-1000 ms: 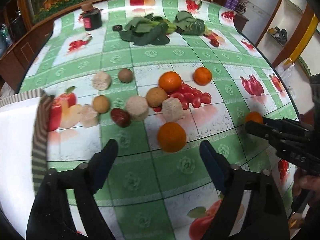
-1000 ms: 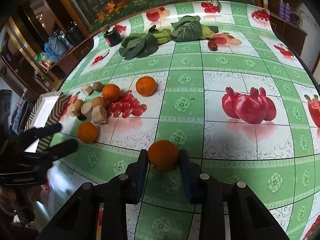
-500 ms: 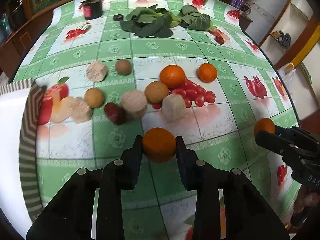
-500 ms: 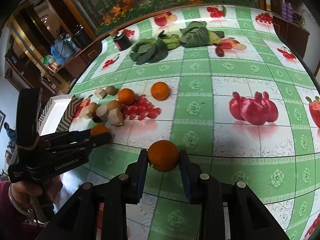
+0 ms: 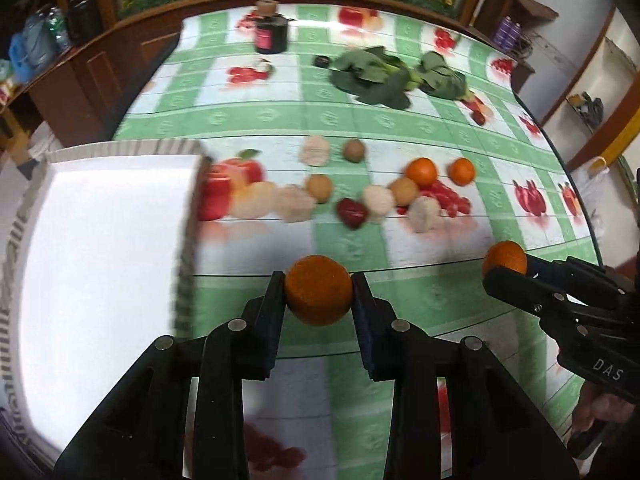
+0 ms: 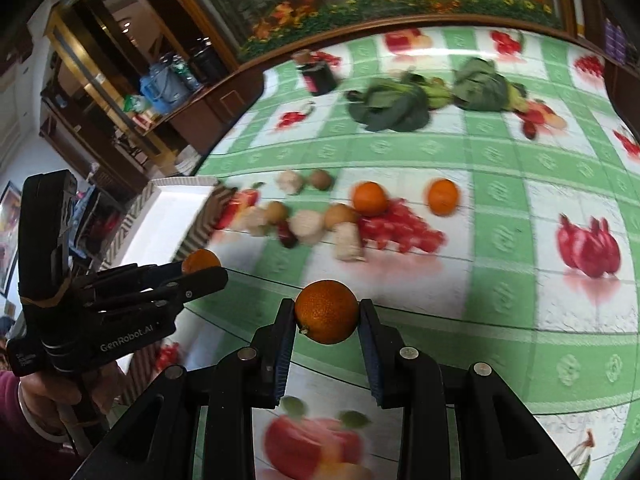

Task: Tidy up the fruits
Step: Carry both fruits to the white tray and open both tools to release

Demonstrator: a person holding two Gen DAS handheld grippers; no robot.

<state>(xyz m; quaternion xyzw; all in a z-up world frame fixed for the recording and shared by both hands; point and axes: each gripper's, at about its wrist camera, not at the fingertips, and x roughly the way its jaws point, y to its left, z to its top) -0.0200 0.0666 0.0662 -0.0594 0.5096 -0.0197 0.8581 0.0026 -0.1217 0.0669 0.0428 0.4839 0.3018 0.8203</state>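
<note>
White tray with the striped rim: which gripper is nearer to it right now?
Left. The left gripper holds its orange just beside the tray; the right gripper sits farther along the table, beyond the left.

the tray (image 5: 100, 260) sits on the counter (image 5: 260, 120) at the left of the frame. the loose fruits (image 5: 380, 196) lie in a row across the middle. the leafy greens (image 5: 384, 76) lie behind them, with the jar (image 5: 272, 32) at the upper left.
</note>
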